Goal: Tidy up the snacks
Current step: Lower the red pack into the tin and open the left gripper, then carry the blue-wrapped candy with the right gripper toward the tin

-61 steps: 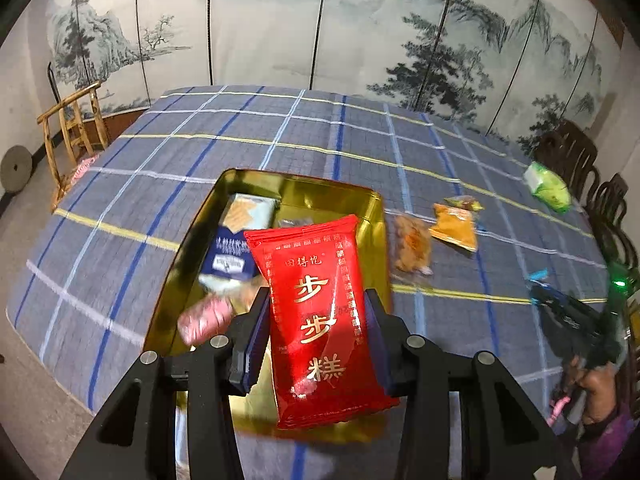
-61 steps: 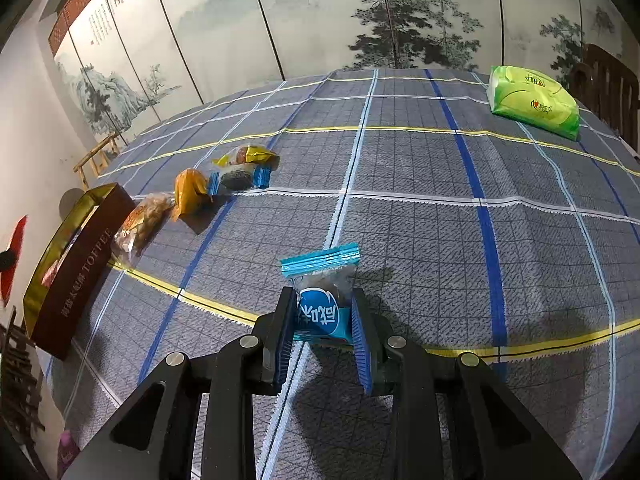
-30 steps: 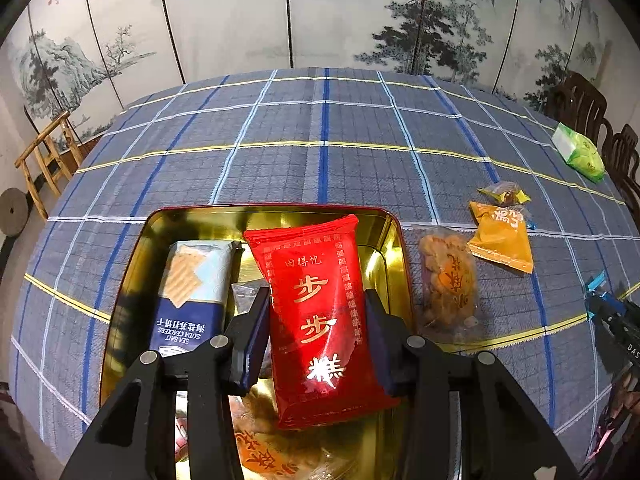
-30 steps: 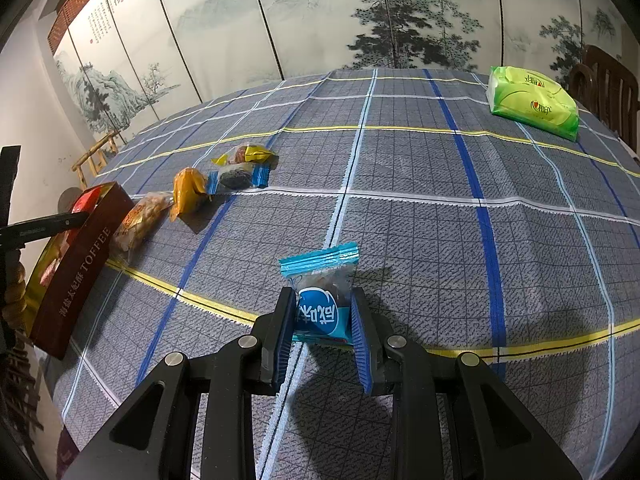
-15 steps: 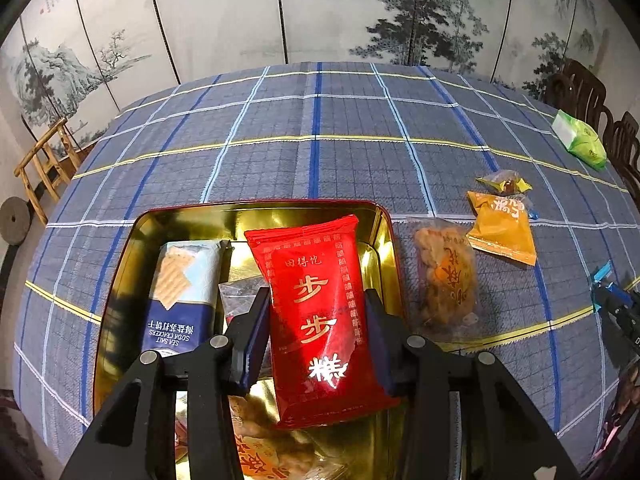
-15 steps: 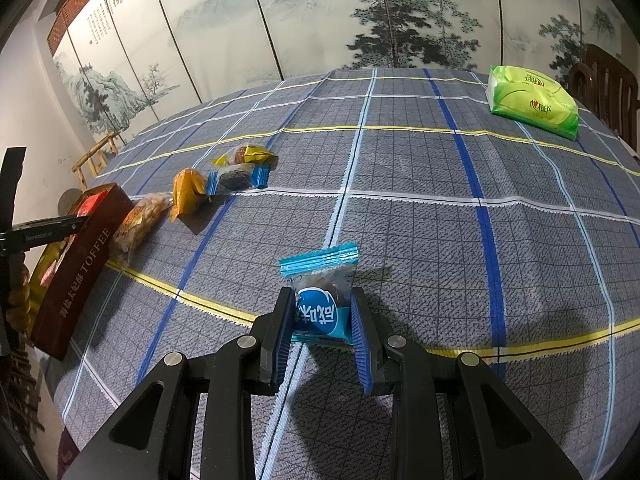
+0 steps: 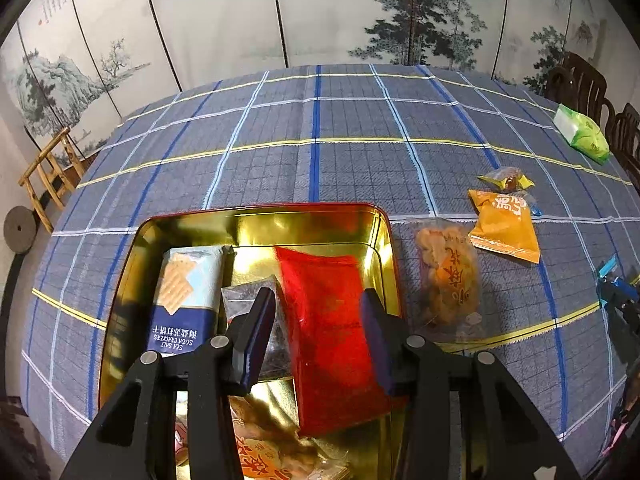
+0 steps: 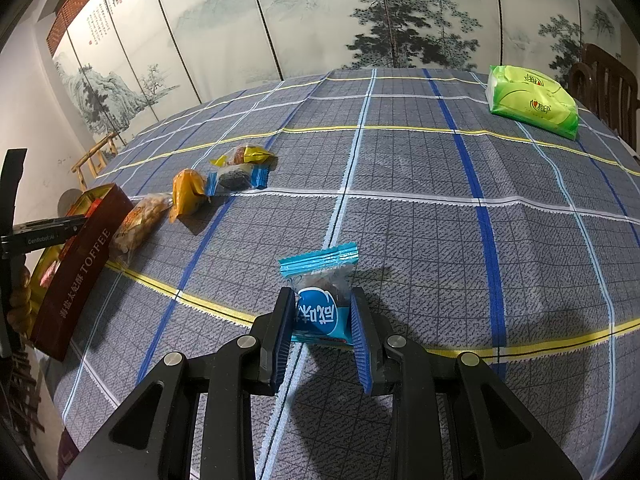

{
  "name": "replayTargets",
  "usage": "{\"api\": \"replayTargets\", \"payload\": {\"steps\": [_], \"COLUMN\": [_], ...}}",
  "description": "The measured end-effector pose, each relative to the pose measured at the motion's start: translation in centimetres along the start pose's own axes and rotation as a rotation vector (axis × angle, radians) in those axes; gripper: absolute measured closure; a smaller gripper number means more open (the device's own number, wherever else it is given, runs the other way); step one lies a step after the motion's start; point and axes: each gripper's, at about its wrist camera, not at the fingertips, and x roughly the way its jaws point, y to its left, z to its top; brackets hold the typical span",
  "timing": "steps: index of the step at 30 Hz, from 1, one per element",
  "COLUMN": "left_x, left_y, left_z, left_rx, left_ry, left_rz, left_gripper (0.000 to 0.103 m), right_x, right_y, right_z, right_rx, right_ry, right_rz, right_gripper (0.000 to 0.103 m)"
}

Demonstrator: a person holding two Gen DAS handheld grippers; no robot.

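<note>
A gold tin [image 7: 256,220] with red outer walls sits on the plaid tablecloth. My left gripper [image 7: 318,336] hovers over it, jaws spread, and the red snack packet [image 7: 328,332] is blurred, dropping free between the fingers into the tin. A blue cracker pack [image 7: 184,300] and other snacks lie inside. My right gripper [image 8: 320,328] is shut on a small blue snack packet [image 8: 320,300] just above the cloth. The tin shows at the left in the right wrist view [image 8: 80,264].
On the cloth right of the tin lie a clear cookie bag [image 7: 448,280], an orange packet [image 7: 504,220] and a small yellow-wrapped snack [image 7: 506,180]. A green tissue pack [image 8: 532,100] sits far right. Dark chairs [image 7: 588,84] stand beyond the table edge.
My left gripper has opened and let go of the red packet, which now falls into the tin. The right gripper has not moved.
</note>
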Motion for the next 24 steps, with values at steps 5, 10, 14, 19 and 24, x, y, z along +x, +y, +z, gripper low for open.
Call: {"api": "replayTargets", "payload": {"steps": [5,10,14,19,24], "left_x": [-0.4,-1.5,-2.4,-3.6,-4.7], "left_y": [0.0,-0.3,-0.4,-0.6,-0.6], "left_z": [-0.2,-0.5,-0.8,-1.3,-2.3], "left_rx": [0.005,0.016,0.021,0.020,0.005], "left_ry": [-0.013,-0.042,-0.067,-0.087,-0.095], "left_rz": [0.032,0.080,0.112,0.142,0.142], "left_gripper": [0.062,0.059,0.052,0.047,0.046], "right_x": [0.0,0.0,0.0,0.0,0.1], "right_y": [0.0,0.0,0.1,0.1,0.1], "right_z": [0.0,0.0,0.0,0.0,0.0], "right_rx": [0.000,-0.001,-0.001,-0.002,-0.006], "right_ry": [0.000,0.000,0.000,0.000,0.000], "right_rz": [-0.001,-0.002,-0.002,-0.003,-0.008], "right_gripper": [0.075,0.075,0.075,0.075,0.075]}}
